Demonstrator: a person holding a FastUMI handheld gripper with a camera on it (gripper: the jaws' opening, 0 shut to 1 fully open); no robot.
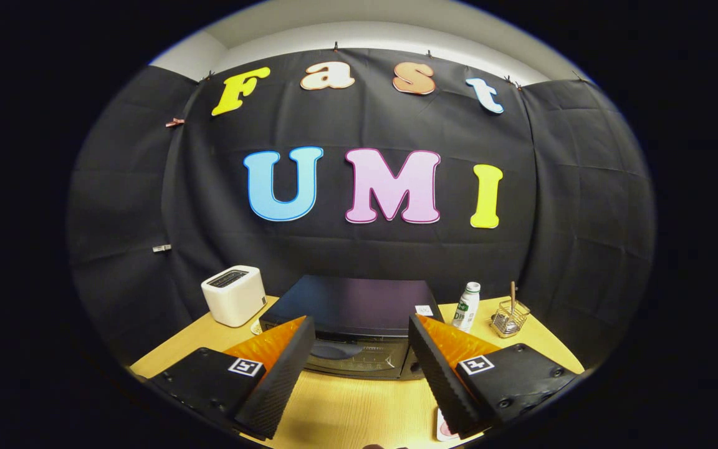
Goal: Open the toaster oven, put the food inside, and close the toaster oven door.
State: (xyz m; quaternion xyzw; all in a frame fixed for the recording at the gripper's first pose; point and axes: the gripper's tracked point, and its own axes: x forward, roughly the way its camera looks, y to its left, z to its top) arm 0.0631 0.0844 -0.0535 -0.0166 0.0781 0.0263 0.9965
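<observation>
A black toaster oven (349, 305) stands on the wooden table (346, 405) just beyond my fingers, its glass door (353, 357) shut and facing me. My gripper (359, 330) hovers above the table in front of the oven, open wide, with nothing between the fingers. Part of a white plate (445, 430) with something pink on it peeks out beside and below the right finger (443, 374), mostly hidden by it.
A white boxy appliance (234, 295) sits left of the oven. To the oven's right stand a small white bottle (466, 306) and a wire holder (510, 317) with a wooden stick in it. Black cloth closes the booth behind the table.
</observation>
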